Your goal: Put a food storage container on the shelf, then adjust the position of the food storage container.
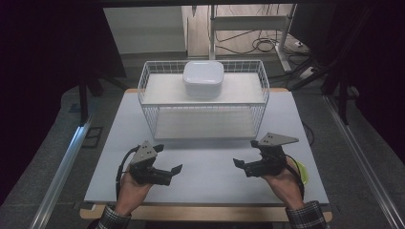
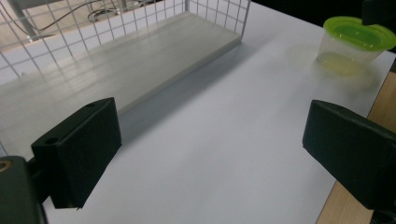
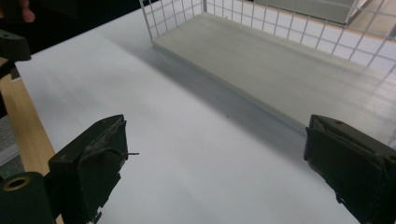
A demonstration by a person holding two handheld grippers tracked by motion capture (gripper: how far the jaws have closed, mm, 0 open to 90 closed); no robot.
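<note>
Near the table's right front corner, just beside the right gripper [image 1: 239, 163], sits a clear plastic tub with green lid [image 2: 351, 43]: likely light, slippery; grip its sides. Left gripper [image 1: 177, 169] and right both gape empty.

overhead view; gripper views low, inward-facing
</note>
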